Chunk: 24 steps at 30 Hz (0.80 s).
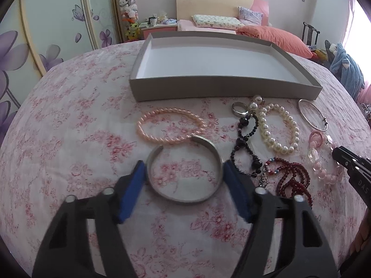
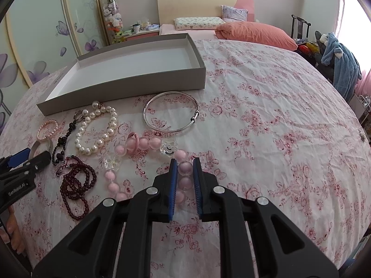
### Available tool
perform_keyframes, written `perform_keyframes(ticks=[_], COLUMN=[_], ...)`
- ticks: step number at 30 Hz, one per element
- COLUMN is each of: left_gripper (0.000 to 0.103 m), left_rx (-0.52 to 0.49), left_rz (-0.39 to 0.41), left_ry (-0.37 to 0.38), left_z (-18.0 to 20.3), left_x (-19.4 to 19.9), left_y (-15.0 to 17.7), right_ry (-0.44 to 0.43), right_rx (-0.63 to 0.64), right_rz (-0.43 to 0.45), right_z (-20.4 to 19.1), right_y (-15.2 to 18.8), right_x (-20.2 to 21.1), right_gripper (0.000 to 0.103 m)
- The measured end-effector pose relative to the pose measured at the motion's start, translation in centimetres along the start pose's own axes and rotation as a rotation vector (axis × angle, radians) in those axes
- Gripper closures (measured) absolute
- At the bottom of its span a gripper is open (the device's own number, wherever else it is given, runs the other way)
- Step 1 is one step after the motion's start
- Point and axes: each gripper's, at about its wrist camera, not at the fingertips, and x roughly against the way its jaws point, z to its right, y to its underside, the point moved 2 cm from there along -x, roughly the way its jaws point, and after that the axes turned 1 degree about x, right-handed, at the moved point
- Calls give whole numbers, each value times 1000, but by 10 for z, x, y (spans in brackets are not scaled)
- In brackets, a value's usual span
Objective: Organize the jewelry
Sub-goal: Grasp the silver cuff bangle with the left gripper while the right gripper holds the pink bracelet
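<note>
Your left gripper [image 1: 184, 173] straddles the silver cuff [image 1: 184, 169], fingers spread; right gripper [image 2: 185, 170] pinches the pink bead bracelet [image 2: 148, 143]. Lift gently toward the box [image 2: 148, 85].

A home bedroom is showing here: a bed [image 2: 266, 115] under a pink floral sheet is filling the foreground, pillows [image 2: 197, 22] are lying against a headboard [image 2: 185, 2] at its far edge, a wardrobe [image 1: 53, 23] painted with purple flowers is standing alongside, and plush toys [image 1: 128, 7] are crowding a corner case.
</note>
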Motion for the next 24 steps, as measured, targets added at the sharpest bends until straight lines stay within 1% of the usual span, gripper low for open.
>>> perform_keyframes(ticks=[1,5,9,12,15,17,21,24], left_gripper=[37,37,37,37,37,37,37,37], left_rx=[-3,-4,18,13,25,46,64,57], left_rz=[3,7,8,9,16,31,84,144], left_ry=[11,7,6,6,27,52,63,56], left_z=[-3,-14,-27,-26,-29,-32,-34,-33], left_x=[2,8,12,13,14,18,31,45], left_y=[1,10,15,15,16,18,19,19], right_ry=[-5,-32,-60,-83,-109,-133,-166,-191], right_rx=[-2,-11,-24,-26,-23,-18,-6,6], right_rz=[1,8,45,78,115,143,187,216], right_z=[1,2,3,0,-2,-5,-11,-17], right_y=[0,2,1,-1,-3,-5,-10,-11], right_x=[0,3,12,19,28,35,46,55], right_gripper=[89,89,89,89,89,89,89,89])
